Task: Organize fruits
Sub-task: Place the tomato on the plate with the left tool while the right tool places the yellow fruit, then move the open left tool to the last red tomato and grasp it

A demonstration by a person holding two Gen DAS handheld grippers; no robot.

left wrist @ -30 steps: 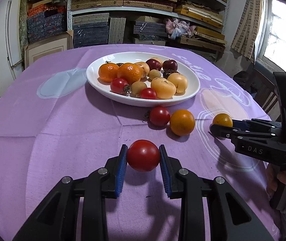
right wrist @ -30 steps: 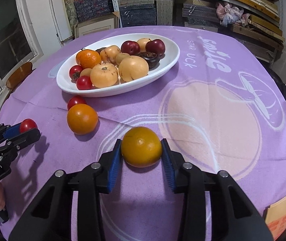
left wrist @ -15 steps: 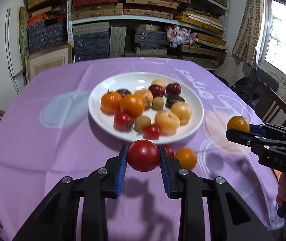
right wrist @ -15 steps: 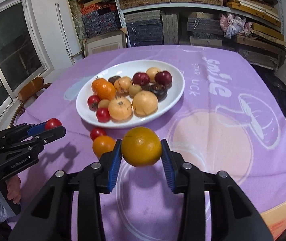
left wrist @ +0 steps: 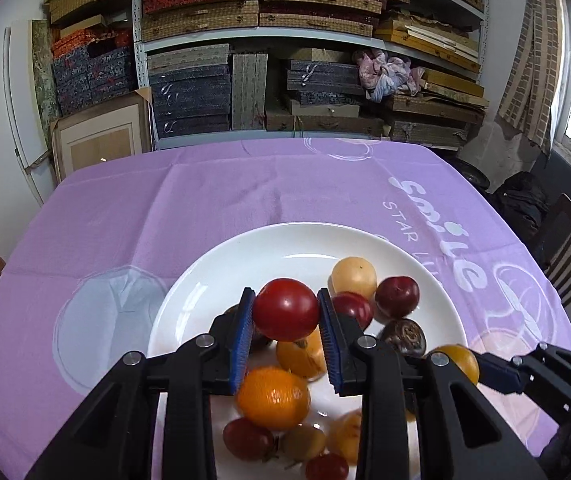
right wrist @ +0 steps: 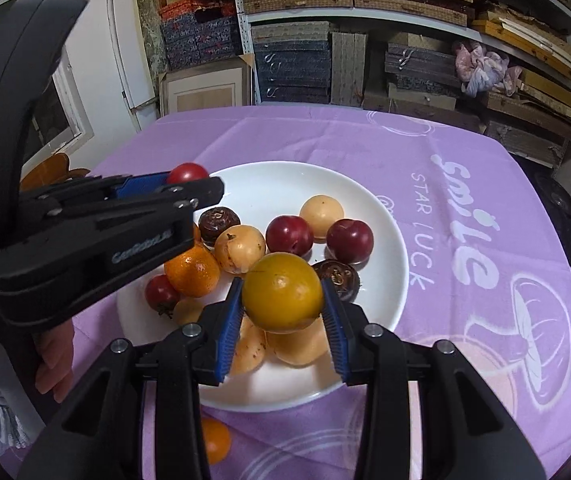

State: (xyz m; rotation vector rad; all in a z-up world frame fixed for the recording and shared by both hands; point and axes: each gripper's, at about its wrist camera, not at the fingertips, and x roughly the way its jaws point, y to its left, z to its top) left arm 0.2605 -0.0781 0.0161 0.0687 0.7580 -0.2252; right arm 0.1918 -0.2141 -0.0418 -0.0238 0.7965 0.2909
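Above the wide white ceramic plate (left wrist: 213, 276), both hands carried fruit. The left gripper (left wrist: 286, 312) had its blue-padded jaws clamped on a round glossy red tomato (left wrist: 285, 309), held over the near-left part of the pile. The right gripper (right wrist: 282, 299) pinched a round yellow-orange fruit (right wrist: 282, 297) the same way, poised over pale peach-coloured fruits lying at the plate's near edge.

The plate, on a lilac printed tablecloth (left wrist: 165, 208), already held a loose heap: an orange mandarin (right wrist: 191, 274), dark red plums (right wrist: 289, 235), brown wrinkled fruits (right wrist: 219, 219) and small tomatoes. Its far half was bare. One small orange fruit (right wrist: 214, 440) lay on the cloth just outside the near rim.

The step in hand looked like setting both fruits down. Done well, each gripper would probably descend until its fruit was touching or just above a resting place before the jaws opened, since a round fruit dropped onto a heap is likely to roll and knock others off. The bare far half seemed the safer landing for the tomato. With the two grippers near each other, lowering one at a time would likely avoid a clash.
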